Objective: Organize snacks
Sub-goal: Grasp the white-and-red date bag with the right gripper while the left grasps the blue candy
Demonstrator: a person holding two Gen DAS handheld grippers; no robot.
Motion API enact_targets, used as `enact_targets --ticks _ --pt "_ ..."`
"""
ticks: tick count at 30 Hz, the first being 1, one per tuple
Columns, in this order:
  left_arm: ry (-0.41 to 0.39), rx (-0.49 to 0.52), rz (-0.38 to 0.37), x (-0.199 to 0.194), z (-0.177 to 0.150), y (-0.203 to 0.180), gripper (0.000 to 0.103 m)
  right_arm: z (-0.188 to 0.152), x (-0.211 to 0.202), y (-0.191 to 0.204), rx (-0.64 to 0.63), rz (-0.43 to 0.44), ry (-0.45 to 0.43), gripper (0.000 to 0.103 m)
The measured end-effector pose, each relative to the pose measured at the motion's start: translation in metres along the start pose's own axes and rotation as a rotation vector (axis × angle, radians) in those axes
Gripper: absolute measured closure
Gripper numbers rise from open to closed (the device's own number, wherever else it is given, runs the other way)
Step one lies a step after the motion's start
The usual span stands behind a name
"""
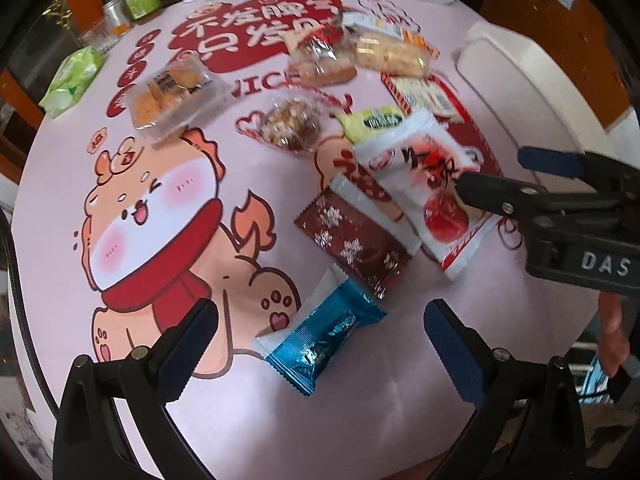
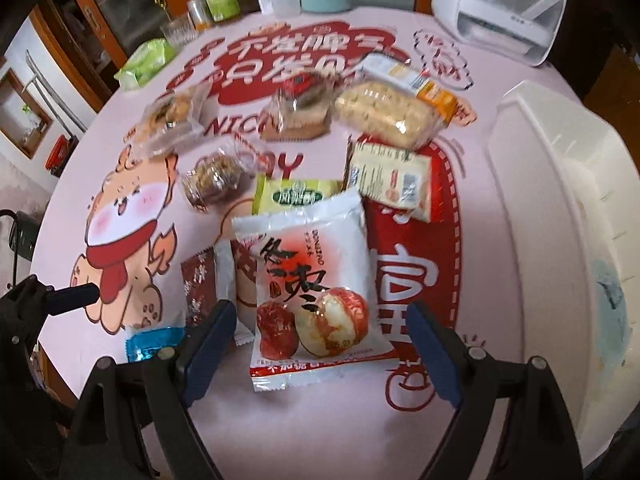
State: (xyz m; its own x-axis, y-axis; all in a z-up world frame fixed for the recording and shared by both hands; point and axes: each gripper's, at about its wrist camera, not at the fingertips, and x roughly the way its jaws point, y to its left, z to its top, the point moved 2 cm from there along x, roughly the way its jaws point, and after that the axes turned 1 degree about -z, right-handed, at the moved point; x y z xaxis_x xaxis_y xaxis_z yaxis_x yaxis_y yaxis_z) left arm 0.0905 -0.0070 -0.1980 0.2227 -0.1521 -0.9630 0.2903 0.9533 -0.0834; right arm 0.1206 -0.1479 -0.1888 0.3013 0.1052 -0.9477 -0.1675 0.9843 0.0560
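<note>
Several wrapped snacks lie on a pink cartoon tablecloth. My left gripper (image 1: 320, 340) is open and empty, its fingers either side of a blue foil snack (image 1: 324, 340), hovering over it. A brown snowflake packet (image 1: 352, 240) lies just beyond. My right gripper (image 2: 322, 336) is open, its fingers straddling the near end of a white jujube packet (image 2: 312, 288); it also shows in the left wrist view (image 1: 488, 176) above that packet (image 1: 424, 196). A white bin (image 2: 560, 200) stands at the right.
Further back lie a green packet (image 2: 296, 196), a nut snack (image 2: 216, 180), a cream packet (image 2: 392, 180), clear-wrapped cakes (image 2: 384, 116) and a green tissue pack (image 2: 144, 60). Bottles, jars and a white appliance (image 2: 508, 12) line the far table edge.
</note>
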Motion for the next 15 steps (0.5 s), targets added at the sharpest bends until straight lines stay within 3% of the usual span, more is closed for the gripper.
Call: enact_targets --ticks 9,15 --pt "0.075 0.053 0.016 0.031 -0.003 -0.01 0.001 -0.001 0.04 0.0 0.003 0.028 0.084 0.02" --pt "0.109 0.048 0.01 0.045 -0.005 -0.012 0.002 -0.002 0.042 0.0 -0.012 0.038 0.064 0.027"
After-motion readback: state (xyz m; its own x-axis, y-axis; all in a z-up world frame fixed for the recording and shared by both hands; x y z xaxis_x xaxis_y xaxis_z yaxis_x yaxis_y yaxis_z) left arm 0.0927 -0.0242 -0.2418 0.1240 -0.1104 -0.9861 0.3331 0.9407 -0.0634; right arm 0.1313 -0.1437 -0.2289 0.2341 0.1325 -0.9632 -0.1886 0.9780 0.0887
